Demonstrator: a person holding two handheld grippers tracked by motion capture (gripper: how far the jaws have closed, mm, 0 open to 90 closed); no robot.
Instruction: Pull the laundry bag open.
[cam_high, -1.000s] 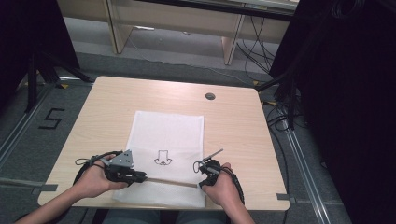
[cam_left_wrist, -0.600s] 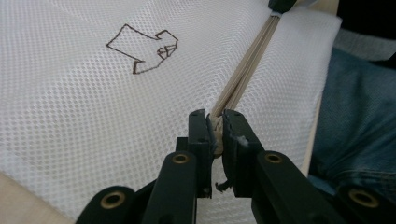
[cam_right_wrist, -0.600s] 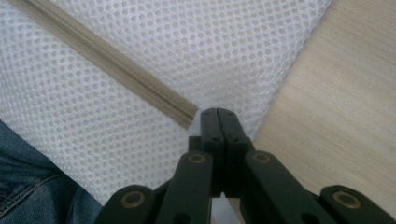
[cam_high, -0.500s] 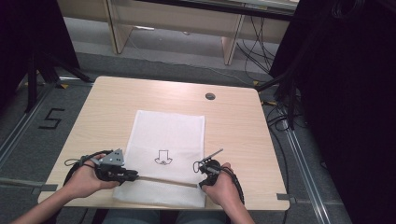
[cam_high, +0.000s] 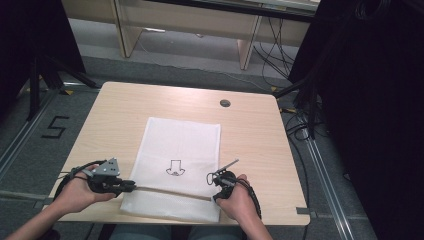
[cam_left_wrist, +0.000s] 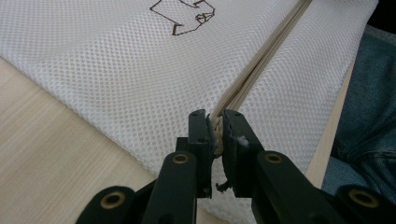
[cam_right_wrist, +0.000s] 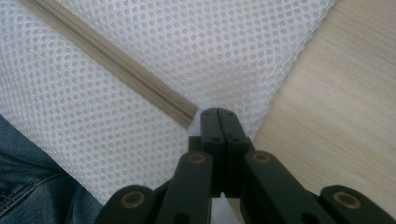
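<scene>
- Left gripper (cam_left_wrist: 215, 122) clamped the zipper pull (cam_left_wrist: 216, 135) of the white mesh bag (cam_high: 180, 150).
- Right gripper (cam_right_wrist: 218, 112) pinched bag fabric at the zipper (cam_right_wrist: 116, 65) end.
- Bag lay flat on the table (cam_high: 115, 115).

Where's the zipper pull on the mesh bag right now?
In the left gripper view, the zipper pull sits pinched in the left gripper, at the mesh bag's edge.

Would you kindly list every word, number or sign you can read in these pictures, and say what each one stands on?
"5": a dark digit marked on the grey floor, left of the table.
The white mesh bag bears a dark outline drawing, a picture and not lettering; no word reads there.
Nothing else is legible.
</scene>
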